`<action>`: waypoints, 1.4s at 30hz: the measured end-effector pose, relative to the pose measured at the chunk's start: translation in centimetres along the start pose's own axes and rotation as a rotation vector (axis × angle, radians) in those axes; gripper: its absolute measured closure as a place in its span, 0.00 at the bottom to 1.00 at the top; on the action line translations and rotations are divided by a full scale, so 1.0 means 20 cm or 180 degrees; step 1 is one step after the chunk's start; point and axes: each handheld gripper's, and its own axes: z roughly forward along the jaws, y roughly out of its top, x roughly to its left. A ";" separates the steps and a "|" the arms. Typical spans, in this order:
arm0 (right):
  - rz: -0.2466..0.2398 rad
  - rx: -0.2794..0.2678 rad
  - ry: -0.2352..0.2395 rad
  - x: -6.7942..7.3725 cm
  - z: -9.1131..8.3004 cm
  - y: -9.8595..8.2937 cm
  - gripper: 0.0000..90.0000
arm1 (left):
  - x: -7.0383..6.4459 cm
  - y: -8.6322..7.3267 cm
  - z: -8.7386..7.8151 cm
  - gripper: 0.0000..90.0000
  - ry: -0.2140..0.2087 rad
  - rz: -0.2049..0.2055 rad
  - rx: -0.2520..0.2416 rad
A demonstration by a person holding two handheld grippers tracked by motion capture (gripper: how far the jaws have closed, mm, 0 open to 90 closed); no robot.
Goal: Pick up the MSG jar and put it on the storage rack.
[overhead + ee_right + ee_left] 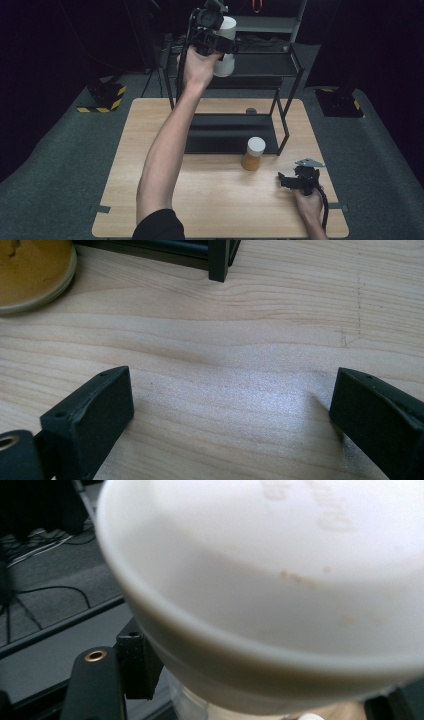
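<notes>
My left gripper (219, 44) is raised high in front of the black shelf rack (292, 67), shut across the middle of a white container (228, 29). In the left gripper view the container's white embossed top (280, 565) sits very close and blurred, with one black finger (95, 687) beside it. An orange-filled jar with a white lid (253, 154) stands on the wooden table (220, 205) before the rack's bottom shelf. My right gripper (284, 181) rests low near the table's right front, open, its jaws wide apart over bare wood (232, 420). The orange jar's base (30, 270) shows at the upper left.
The rack's lower shelf (220, 132) lies on the back half of the table, and one of its feet (219, 262) stands just ahead of my right gripper. Black-and-yellow striped blocks (107, 97) sit on the floor to the left. Dark surroundings lie beyond.
</notes>
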 end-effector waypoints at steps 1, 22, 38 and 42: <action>-0.0002 0.0000 -0.0001 0.00 0.00 0.00 0.03 | 0.00 0.00 0.01 0.35 0.0028 -0.0018 -0.0003; -0.0005 -0.0005 0.0000 0.00 0.00 0.00 0.03 | 0.02 0.03 0.22 0.35 0.0408 -0.0306 0.0092; -0.0005 -0.0002 -0.0002 0.00 0.00 0.00 0.03 | 0.05 -0.02 0.24 0.35 0.0322 -0.0246 0.0049; -0.0004 -0.0003 -0.0002 0.00 0.00 0.00 0.03 | 0.04 -0.02 0.24 0.35 0.0339 -0.0215 0.0039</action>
